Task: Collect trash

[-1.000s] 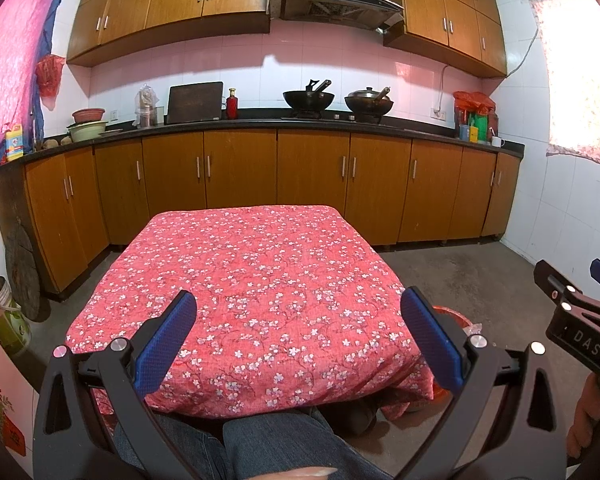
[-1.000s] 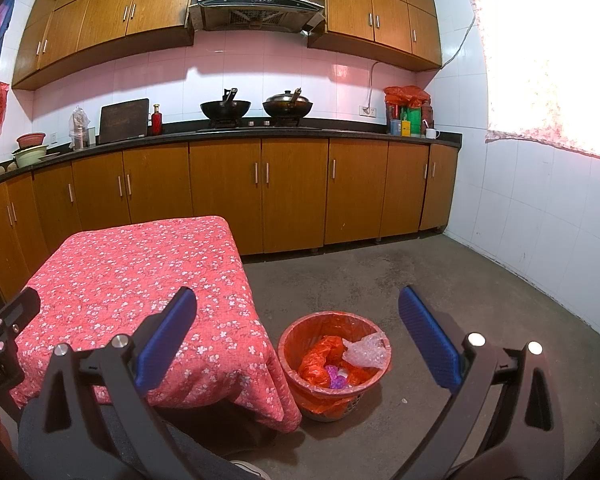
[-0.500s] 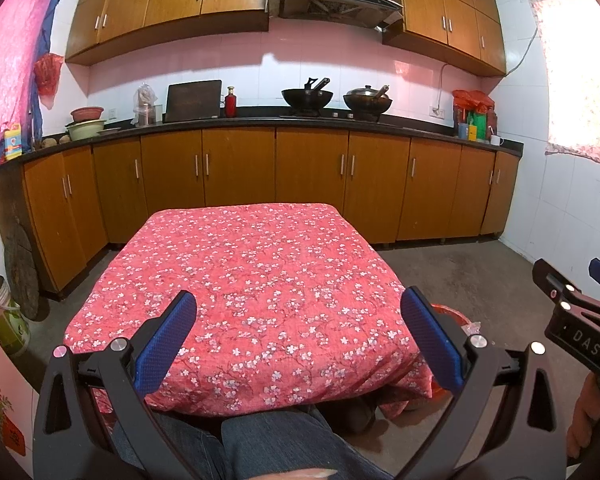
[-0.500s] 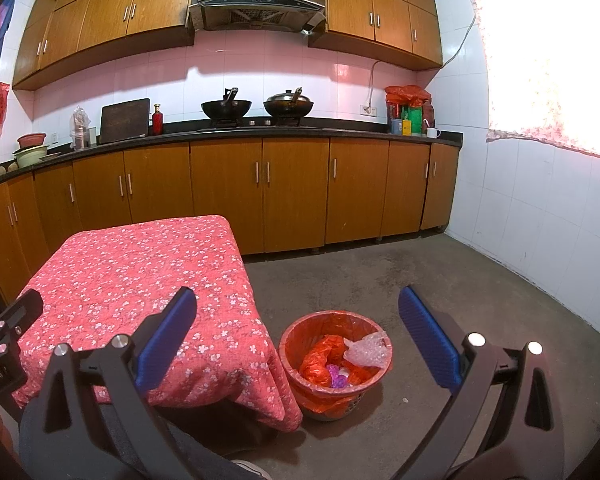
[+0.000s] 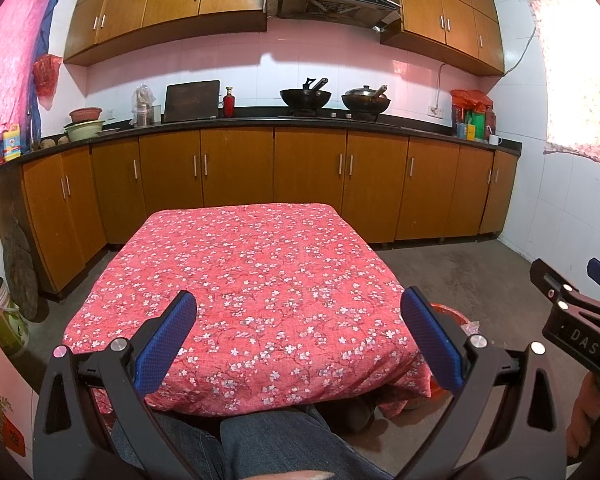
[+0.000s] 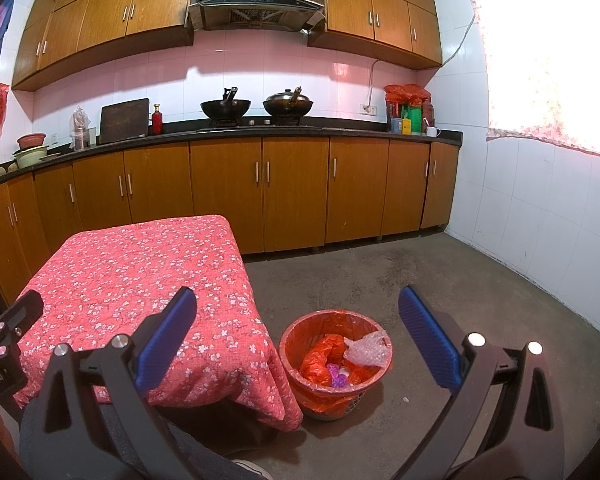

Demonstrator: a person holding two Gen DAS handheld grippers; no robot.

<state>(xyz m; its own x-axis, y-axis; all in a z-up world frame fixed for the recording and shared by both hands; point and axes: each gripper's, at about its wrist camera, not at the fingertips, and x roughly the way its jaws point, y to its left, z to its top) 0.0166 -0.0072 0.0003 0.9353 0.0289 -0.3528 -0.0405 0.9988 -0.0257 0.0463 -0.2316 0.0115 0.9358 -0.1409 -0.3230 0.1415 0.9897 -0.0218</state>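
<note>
A trash basket (image 6: 296,344) lined with an orange bag stands on the floor by the table's right corner; it holds crumpled orange plastic, a clear wrapper (image 6: 367,350) and something purple. Only its rim (image 5: 446,311) shows in the left wrist view. My left gripper (image 5: 300,332) hangs open over the near edge of the table with the red flowered cloth (image 5: 252,272), nothing between its fingers. My right gripper (image 6: 298,332) is open above and in front of the basket, also holding nothing. No loose trash shows on the cloth.
A person's knees in jeans (image 5: 268,444) sit under the table's near edge. Wooden cabinets (image 5: 308,184) and a dark counter with woks (image 5: 306,98) run along the back. A bucket (image 5: 0,320) stands at the left wall. Bare concrete floor (image 6: 440,280) lies right of the basket.
Both views have shifted only slightly; the grippers stay open and nothing was picked up or dropped.
</note>
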